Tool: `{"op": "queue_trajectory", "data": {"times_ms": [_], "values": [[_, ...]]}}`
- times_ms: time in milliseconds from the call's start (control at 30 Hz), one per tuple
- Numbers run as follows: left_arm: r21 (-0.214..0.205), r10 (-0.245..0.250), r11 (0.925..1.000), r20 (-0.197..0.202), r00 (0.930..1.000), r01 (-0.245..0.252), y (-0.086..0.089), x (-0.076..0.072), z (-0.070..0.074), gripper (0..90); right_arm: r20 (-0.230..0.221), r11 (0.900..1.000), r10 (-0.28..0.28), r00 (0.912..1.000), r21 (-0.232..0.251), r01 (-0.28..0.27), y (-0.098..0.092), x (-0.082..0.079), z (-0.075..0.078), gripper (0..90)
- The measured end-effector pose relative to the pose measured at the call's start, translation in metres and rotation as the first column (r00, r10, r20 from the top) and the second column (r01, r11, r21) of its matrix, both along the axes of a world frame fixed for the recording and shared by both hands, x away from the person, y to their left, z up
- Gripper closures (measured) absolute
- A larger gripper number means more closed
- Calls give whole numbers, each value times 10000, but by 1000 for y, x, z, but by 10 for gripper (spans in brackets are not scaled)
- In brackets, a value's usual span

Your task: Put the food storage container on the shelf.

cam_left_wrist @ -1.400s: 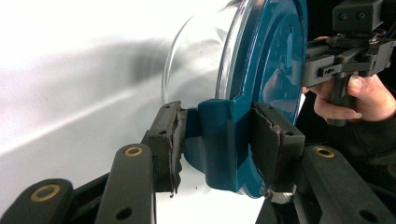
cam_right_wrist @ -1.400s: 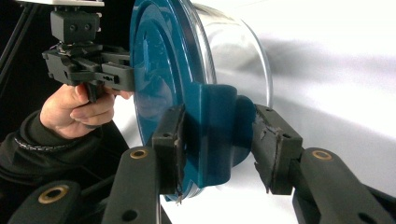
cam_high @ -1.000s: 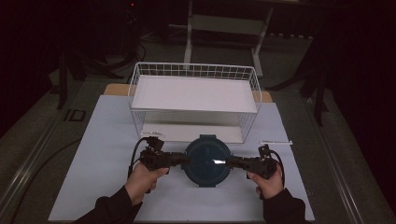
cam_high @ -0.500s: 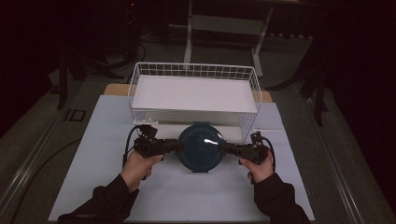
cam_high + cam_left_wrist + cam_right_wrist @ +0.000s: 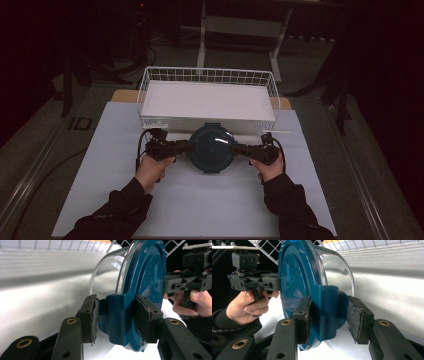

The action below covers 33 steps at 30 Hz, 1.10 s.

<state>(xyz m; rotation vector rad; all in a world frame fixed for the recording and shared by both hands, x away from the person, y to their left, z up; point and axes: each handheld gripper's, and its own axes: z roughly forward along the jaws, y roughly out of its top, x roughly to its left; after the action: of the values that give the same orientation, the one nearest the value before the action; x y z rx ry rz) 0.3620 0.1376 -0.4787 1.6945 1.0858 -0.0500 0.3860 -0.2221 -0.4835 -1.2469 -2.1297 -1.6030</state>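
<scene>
Holding item: glass bowl with blue lid (image 5: 212, 147), above the worktop (image 5: 200, 200) before the wire basket (image 5: 207, 80). Left tool (image 5: 184, 146) and right tool (image 5: 238, 148) each clamp a lid tab. Risk: uneven pull may unclip a tab, dropping the bowl.

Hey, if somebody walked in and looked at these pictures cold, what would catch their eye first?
The round glass container with a dark blue lid, at mid-table just in front of the white wire basket. The left gripper and right gripper clamp its opposite lid tabs. Everything sits on a bright white table in a dark room.
</scene>
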Motion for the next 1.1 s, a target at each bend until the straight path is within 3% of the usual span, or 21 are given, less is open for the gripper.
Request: {"op": "queue_trajectory", "data": {"times_ms": [167,267,300,433,567,733,1100], "values": [[-129,273,9995,-8,9996,-273,1,5,-7,553,336,9998,-59,9994,213,52,2,8,-10,566],[77,198,9998,115,9997,-199,3,11,-13,552,370,9995,-182,9991,246,173,4,11,-16,565],[-82,229,9997,-89,9997,-230,2,11,-14,552,346,9996,-227,9991,195,220,4,12,-18,566],[-136,278,9995,-41,9996,-279,3,15,-22,550,3,9994,-292,9996,168,292,6,14,-20,565],[-216,313,9993,-273,9991,-319,3,19,-29,550,512,9987,-467,9976,-162,476,7,18,-22,564],[-451,342,9984,-230,9992,-352,5,22,-31,549,249,9987,-519,9983,5,519,6,22,-25,563],[-889,481,9947,-320,9983,-508,5,27,-35,541,296,9977,-652,9974,213,645,5,22,-33,535]]}}
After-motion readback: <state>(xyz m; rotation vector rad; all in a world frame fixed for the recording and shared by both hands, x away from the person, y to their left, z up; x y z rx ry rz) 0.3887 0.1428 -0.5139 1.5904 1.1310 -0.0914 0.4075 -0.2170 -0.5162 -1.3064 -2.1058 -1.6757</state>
